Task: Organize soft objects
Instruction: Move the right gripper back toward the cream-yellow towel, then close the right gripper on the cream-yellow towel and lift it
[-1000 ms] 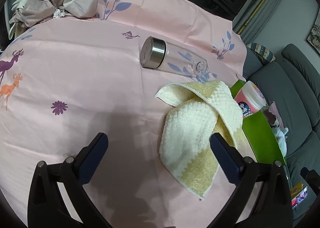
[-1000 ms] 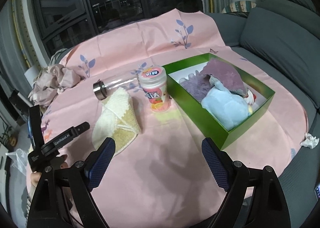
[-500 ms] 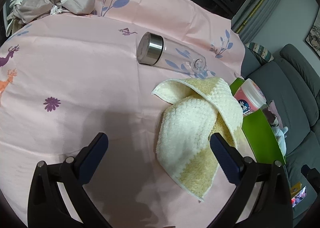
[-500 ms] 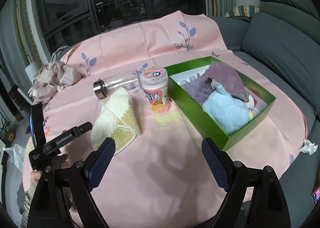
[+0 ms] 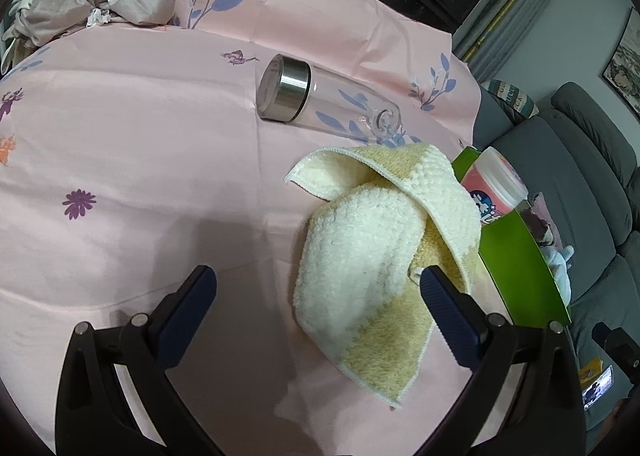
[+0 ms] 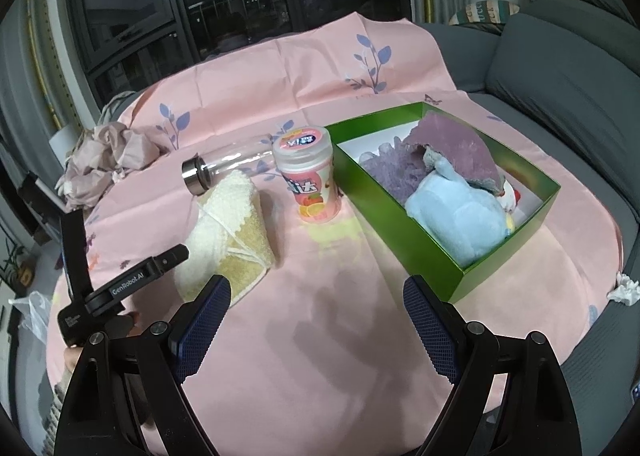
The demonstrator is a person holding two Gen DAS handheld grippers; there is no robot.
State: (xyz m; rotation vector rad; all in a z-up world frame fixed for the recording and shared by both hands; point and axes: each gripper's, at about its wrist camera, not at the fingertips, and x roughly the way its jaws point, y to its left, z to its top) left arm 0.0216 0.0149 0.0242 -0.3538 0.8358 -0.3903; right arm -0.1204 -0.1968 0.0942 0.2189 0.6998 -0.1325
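Observation:
A crumpled cream-and-yellow towel [image 5: 376, 240] lies on the pink tablecloth; it also shows in the right wrist view [image 6: 230, 232]. My left gripper [image 5: 316, 296] is open and empty, its right finger over the towel's right part; it also shows in the right wrist view [image 6: 132, 280] at the towel's left. A green box [image 6: 404, 224] holds a purple cloth [image 6: 452, 144] and a light blue plush toy [image 6: 464, 216]. My right gripper [image 6: 316, 312] is open and empty, above bare cloth in front of the box.
A clear bottle with a steel cap [image 5: 320, 100] lies behind the towel. A pink snack canister [image 6: 310, 176] stands between towel and box. A beige cloth heap [image 5: 92, 4] sits at the far left. A grey sofa [image 6: 560, 68] borders the right. A white tissue [image 6: 624, 288] lies at the right edge.
My left gripper has moved forward and right toward the towel, which now lies partly between its fingers. My right gripper has stayed open and almost still.

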